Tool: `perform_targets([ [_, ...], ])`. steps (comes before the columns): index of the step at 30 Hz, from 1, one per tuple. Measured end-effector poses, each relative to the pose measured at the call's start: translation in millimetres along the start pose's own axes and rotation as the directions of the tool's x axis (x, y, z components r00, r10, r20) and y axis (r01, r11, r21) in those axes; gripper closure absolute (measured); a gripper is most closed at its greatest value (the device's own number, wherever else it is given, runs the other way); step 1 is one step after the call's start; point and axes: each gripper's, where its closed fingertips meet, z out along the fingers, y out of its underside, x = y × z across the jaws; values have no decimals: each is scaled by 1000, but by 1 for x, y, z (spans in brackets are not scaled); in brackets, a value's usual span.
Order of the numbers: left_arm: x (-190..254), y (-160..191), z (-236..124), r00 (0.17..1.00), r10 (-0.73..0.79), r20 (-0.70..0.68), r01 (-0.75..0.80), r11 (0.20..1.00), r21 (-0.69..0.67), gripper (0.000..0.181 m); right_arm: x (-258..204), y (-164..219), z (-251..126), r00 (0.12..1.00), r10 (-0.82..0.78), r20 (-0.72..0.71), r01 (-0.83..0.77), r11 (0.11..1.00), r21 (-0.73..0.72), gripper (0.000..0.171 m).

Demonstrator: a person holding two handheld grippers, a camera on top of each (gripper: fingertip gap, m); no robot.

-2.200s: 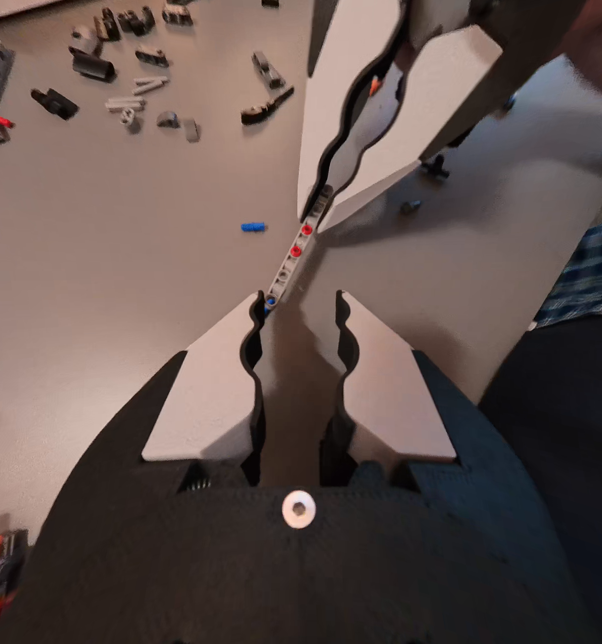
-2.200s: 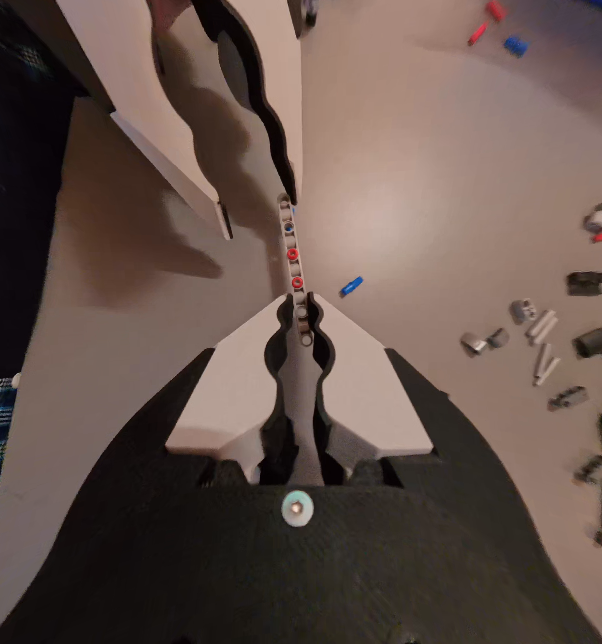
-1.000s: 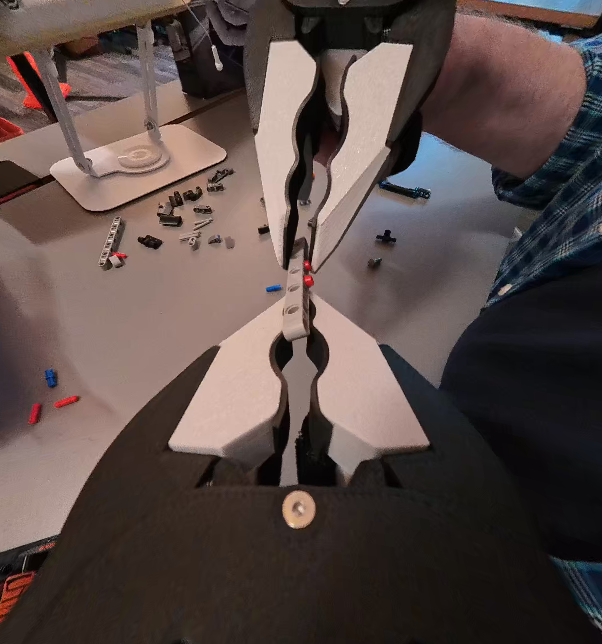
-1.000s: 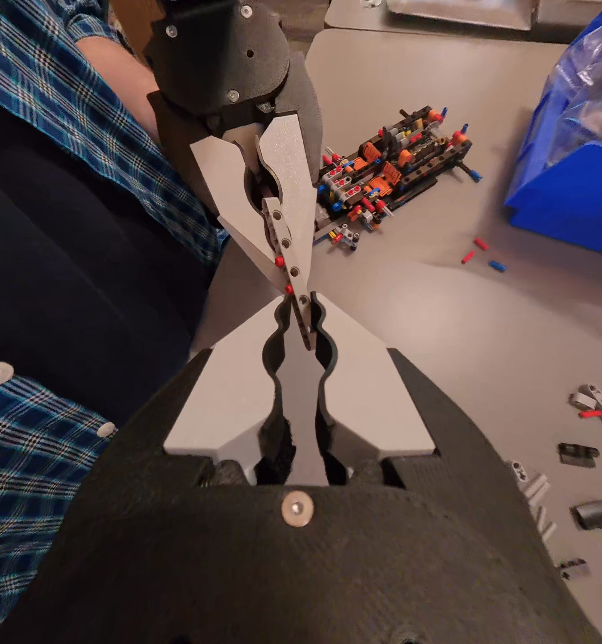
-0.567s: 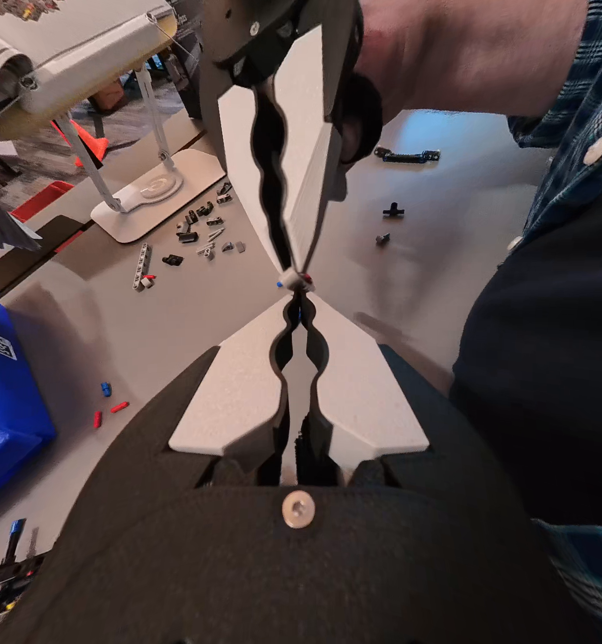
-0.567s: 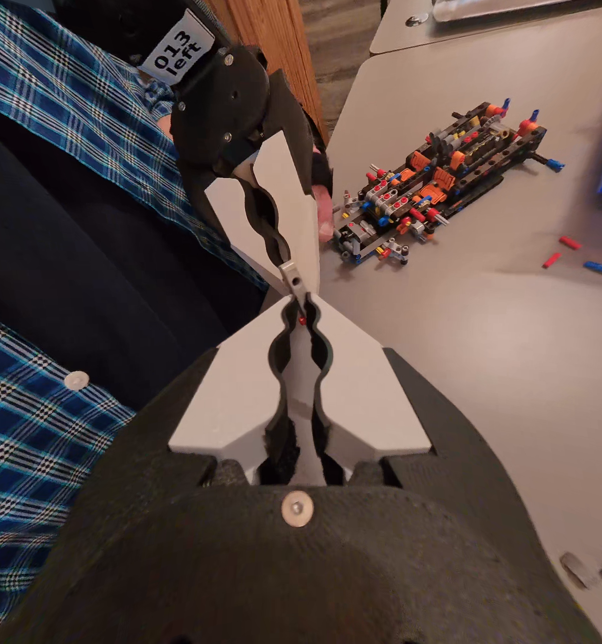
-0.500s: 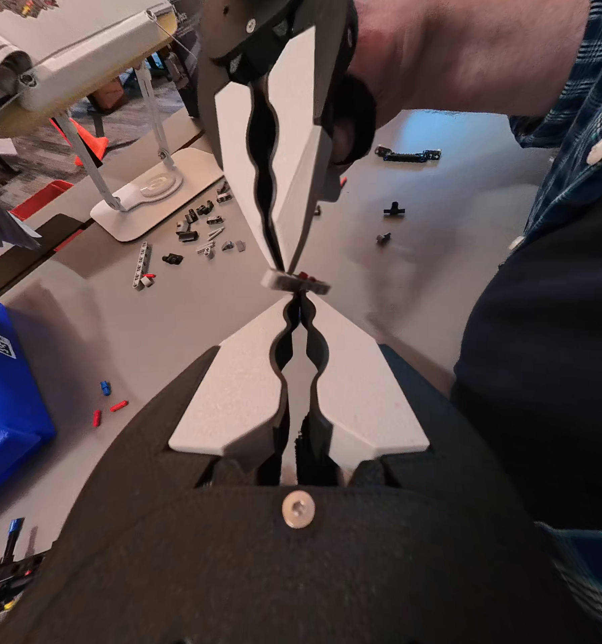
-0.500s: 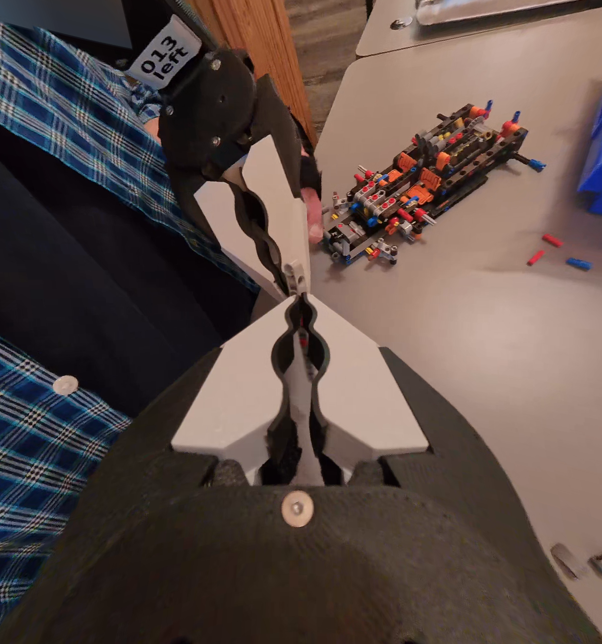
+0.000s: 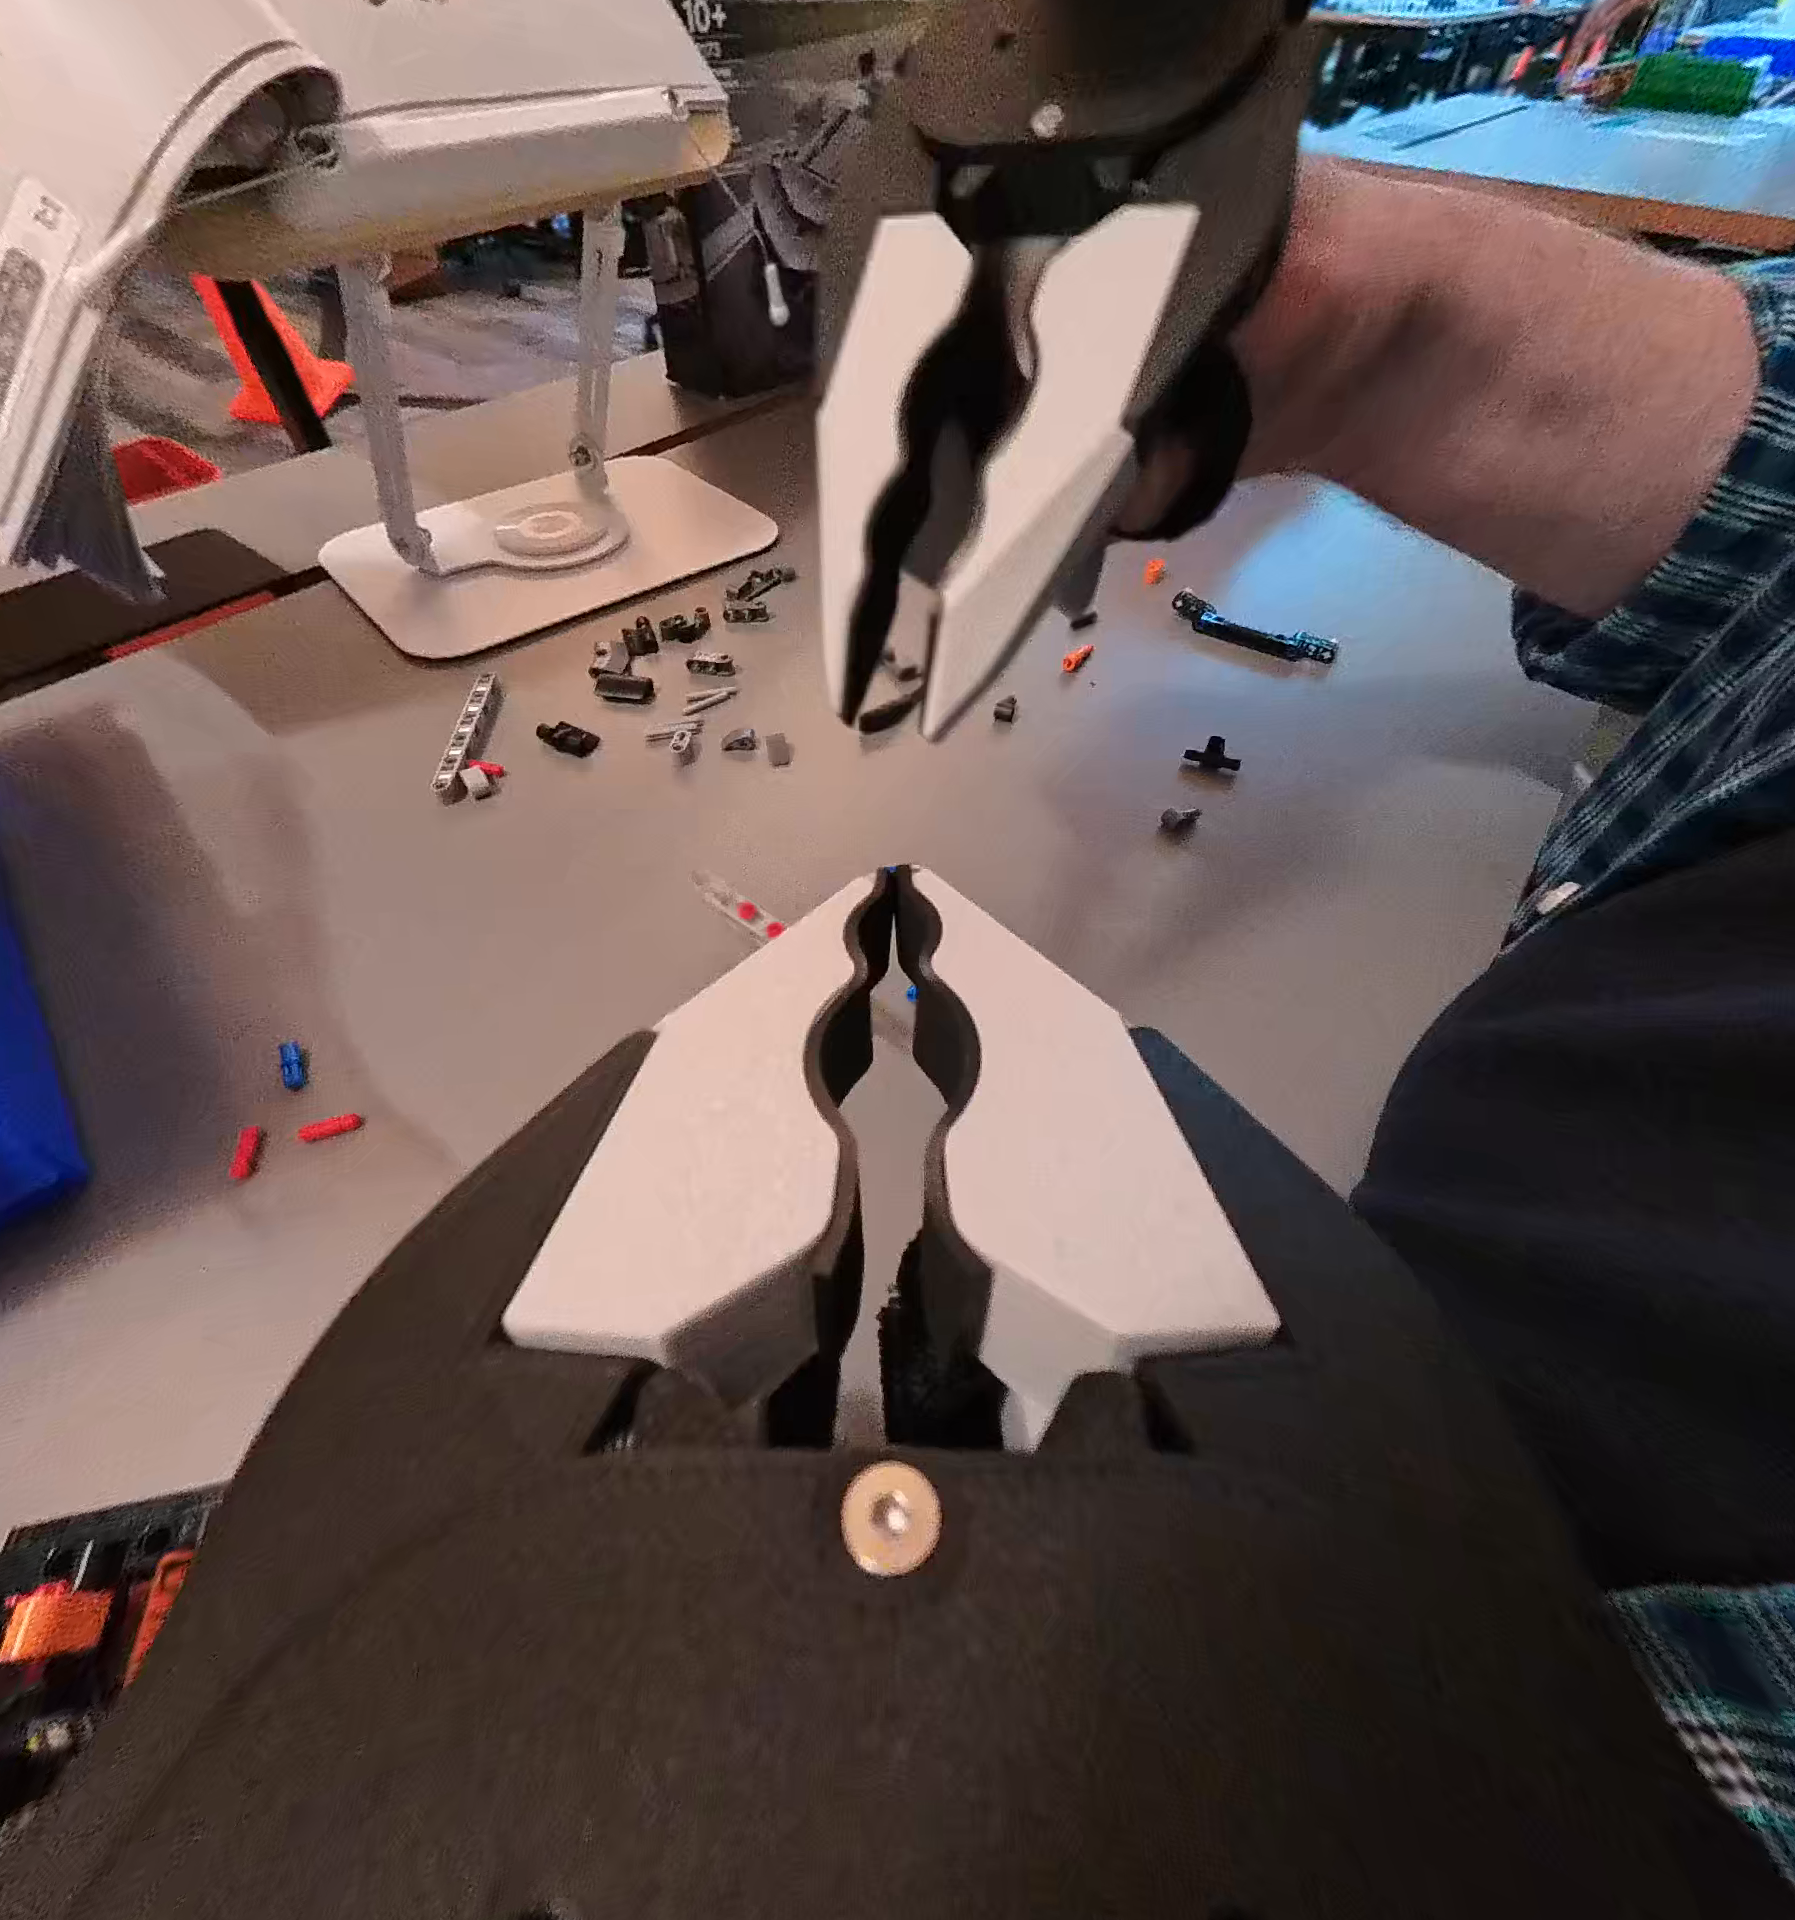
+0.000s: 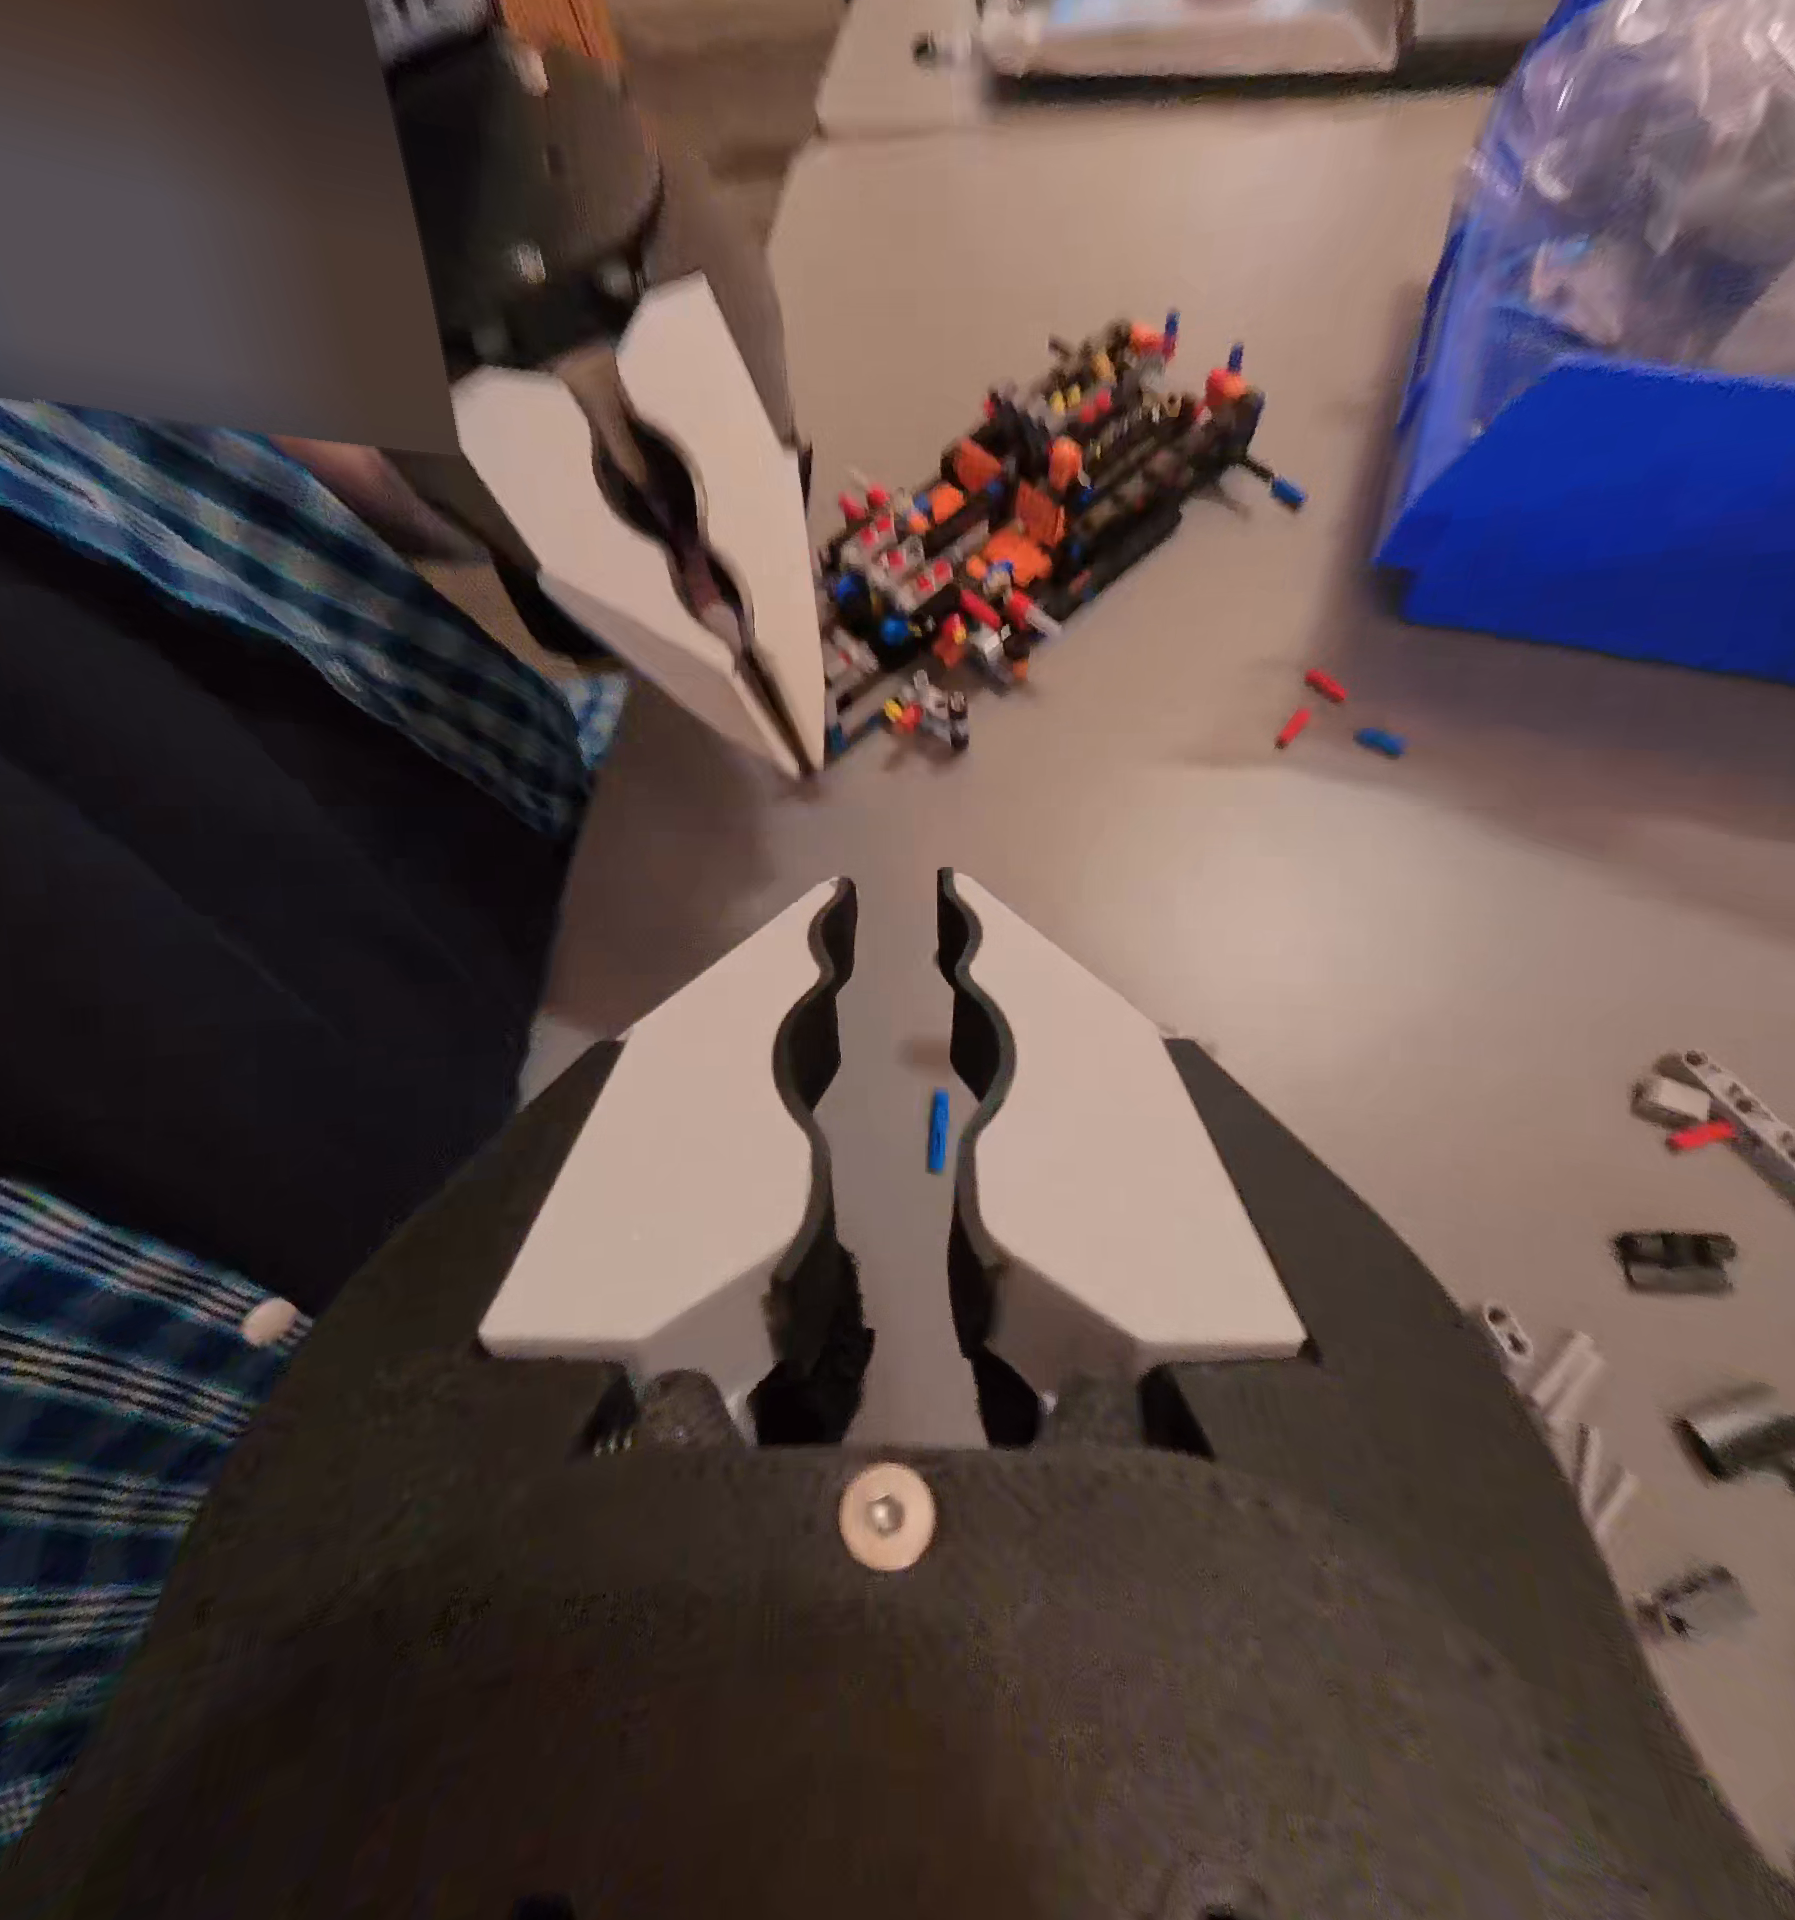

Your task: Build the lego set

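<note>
Left wrist view: left gripper [image 9: 891,871] now closed tip to tip and empty; the grey beam with red pins [image 9: 742,902], gripped by both claws a second ago, is seen blurred just left of the fingertips, apparently dropped or falling. Right wrist view: right gripper [image 10: 895,881] has parted and holds nothing, blue pin [image 10: 938,1130] on the table [image 10: 1288,935] between its fingers, chassis build [image 10: 1028,540] well apart. Judgement: beam must be re-picked before fitting.

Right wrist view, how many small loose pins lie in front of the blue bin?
3. One short red plastic pin nearest the blue plastic bin, a second red pin below-left of it, one short blue pin at right. The bin may hide more.
</note>
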Motion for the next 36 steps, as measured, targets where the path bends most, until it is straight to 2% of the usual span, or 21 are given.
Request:
perform_targets([
  [3, -1, 0, -3, 1000, -17, 4, 17, 999, -28, 181, 1, 18, 6, 998, -39, -46, 35, 997, -76, 155],
  [8, -8, 9, -10, 999, -13, 53, 18, 996, -92, 181, 40, 43, 7, 978, -121, -168, 86, 976, -201, 145],
  [15, -23, 9, -38, 988, -27, 149, 39, 996, -79, 181, 99, 36, 51, 927, -346, -146, 279, 895, -349, 135],
  [20, -35, 20, -64, 976, -60, 211, 75, 995, -67, 181, 136, 34, 84, 907, -419, -39, 373, 844, -387, 138],
  [24, -38, 26, -75, 973, -67, 221, 83, 995, -63, 181, 135, 52, 99, 899, -421, 119, 431, 802, -415, 147],
  [25, -38, 26, -76, 974, -65, 218, 79, 995, -59, 181, 133, 52, 101, 905, -402, 141, 424, 813, -400, 154],
  [27, -36, 23, -77, 977, -44, 207, 55, 997, -47, 181, 132, 53, 102, 913, -378, 154, 408, 825, -390, 164],
  [31, -33, 15, -76, 981, 14, 195, -9, 1000, -30, 179, 125, 54, 101, 923, -358, 143, 385, 846, -370, 166],
  [36, -43, 15, -75, 983, -54, 176, 54, 999, 7, 172, 120, 43, 87, 943, -330, 37, 325, 893, -310, 166],
])
